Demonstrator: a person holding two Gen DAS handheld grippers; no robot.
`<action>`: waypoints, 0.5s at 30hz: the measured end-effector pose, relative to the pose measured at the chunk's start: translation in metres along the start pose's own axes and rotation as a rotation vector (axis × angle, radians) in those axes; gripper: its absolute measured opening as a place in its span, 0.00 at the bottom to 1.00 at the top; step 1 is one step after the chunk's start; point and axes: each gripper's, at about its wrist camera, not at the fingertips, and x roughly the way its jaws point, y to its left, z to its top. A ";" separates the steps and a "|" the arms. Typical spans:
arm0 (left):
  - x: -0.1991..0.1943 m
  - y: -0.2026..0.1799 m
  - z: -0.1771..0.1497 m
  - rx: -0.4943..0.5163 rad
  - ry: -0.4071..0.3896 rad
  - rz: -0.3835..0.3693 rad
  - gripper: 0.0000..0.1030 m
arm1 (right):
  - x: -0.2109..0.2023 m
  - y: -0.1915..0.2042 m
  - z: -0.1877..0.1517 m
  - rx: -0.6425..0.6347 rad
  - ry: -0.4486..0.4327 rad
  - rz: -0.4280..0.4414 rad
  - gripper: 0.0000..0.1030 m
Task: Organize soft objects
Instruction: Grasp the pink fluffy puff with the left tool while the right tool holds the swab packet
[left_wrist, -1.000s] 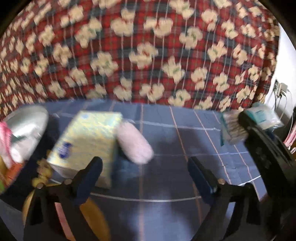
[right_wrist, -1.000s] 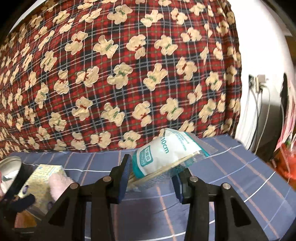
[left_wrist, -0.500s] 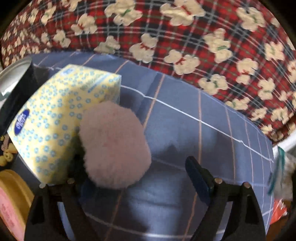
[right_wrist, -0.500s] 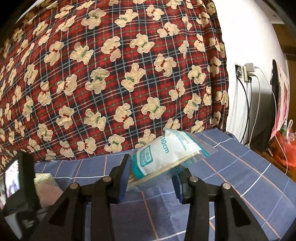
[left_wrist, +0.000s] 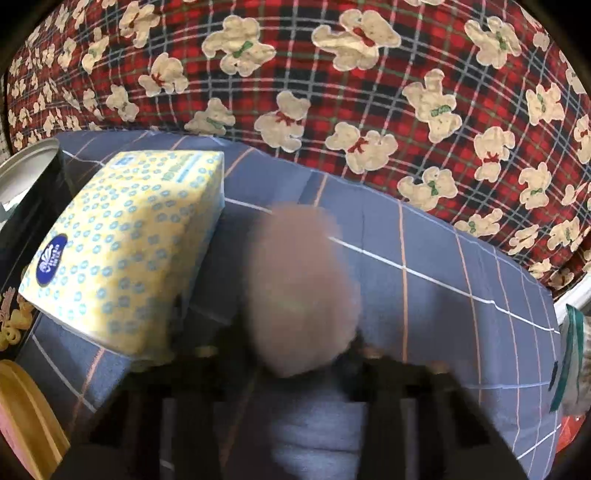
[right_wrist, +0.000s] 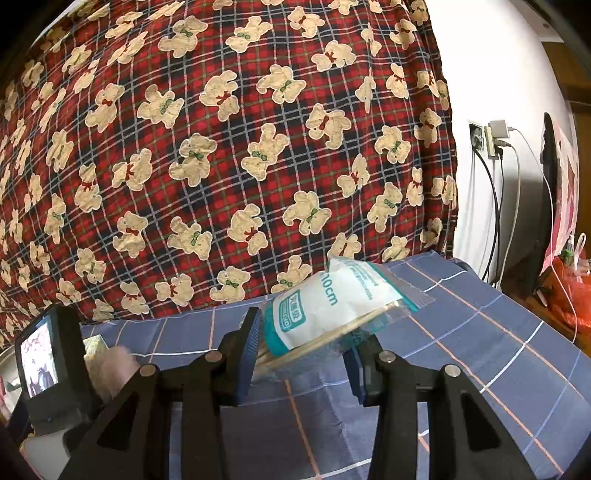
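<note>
And we're closing in: the left gripper has its jaws coming together right now around the pink fluffy ball, which sits between them, blurred in the left wrist view. The fingers themselves are smeared dark shapes at the bottom of the picture, so we cannot tell for certain whether the pads already press on the fluff. The ball lies on the blue checked cloth, just beside the yellow tissue pack, whose far side sits against a dark tin.

Over on our right, the right gripper is clamped on a packet of cotton swabs, half-closed jaws pinching its lower end, the packet tilting up and to the right above the cloth. Behind everything hangs the red plaid bear-print fabric.

What's changed? Half a second ago our left jaws stood wide, with the ball lying by the left finger; now they have swung in and the ball sits centred between them. A second ago we were further back from the ball. The right grip on the swabs is unchanged.
</note>
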 end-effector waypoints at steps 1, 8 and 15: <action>0.000 0.001 -0.001 0.010 0.002 -0.008 0.23 | 0.000 0.000 0.000 0.002 0.000 -0.001 0.43; -0.022 -0.003 -0.021 0.117 -0.044 -0.057 0.21 | 0.003 -0.001 -0.001 0.008 0.009 -0.008 0.43; -0.067 -0.016 -0.038 0.289 -0.182 -0.147 0.21 | 0.006 -0.002 -0.002 0.024 0.026 0.008 0.43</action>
